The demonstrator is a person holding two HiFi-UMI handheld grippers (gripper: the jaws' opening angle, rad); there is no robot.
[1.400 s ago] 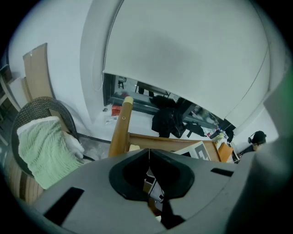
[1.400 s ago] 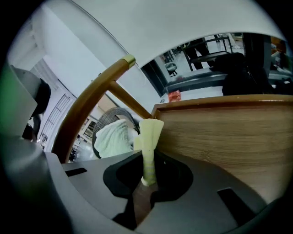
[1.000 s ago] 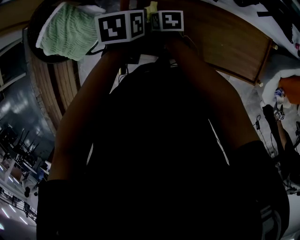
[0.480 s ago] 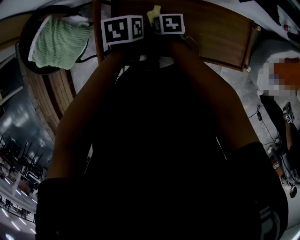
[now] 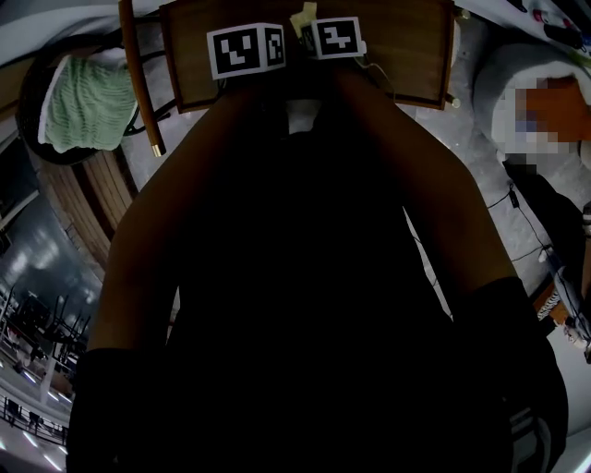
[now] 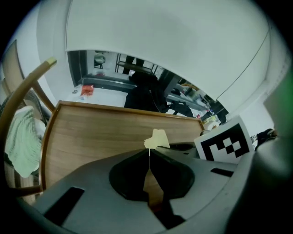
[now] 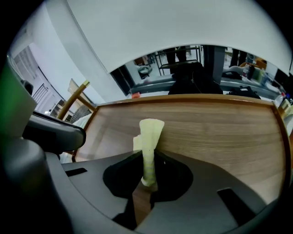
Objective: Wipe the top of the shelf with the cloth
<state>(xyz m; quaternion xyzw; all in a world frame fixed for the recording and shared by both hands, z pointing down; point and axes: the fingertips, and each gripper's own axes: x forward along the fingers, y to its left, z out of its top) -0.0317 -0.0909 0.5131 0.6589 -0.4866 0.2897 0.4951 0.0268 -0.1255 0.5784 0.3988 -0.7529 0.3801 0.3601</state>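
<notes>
A small pale-yellow cloth point(image 5: 300, 17) point(image 7: 149, 137) sticks up from my right gripper point(image 7: 147, 157), whose jaws are shut on it. In the left gripper view a corner of the same cloth point(image 6: 156, 138) shows right at the tip of my left gripper point(image 6: 149, 150), which is closed on it too. Both grippers sit side by side over the near edge of the wooden shelf top point(image 5: 397, 55) point(image 6: 100, 137) point(image 7: 219, 128). Their marker cubes point(image 5: 245, 51) point(image 5: 334, 38) almost touch. The person's dark arms hide the jaws in the head view.
A green knitted cloth point(image 5: 83, 102) point(image 6: 20, 141) lies on a chair at the left, with a curved wooden rail point(image 5: 137, 74) point(image 6: 23, 91) beside the shelf. Another person point(image 5: 554, 102) sits at the right, with cables on the floor nearby.
The head view has swung, so the shelf top now lies squarely under the two grippers and the green cloth sits further left. The grippers stay together, still closed on the yellow cloth.
</notes>
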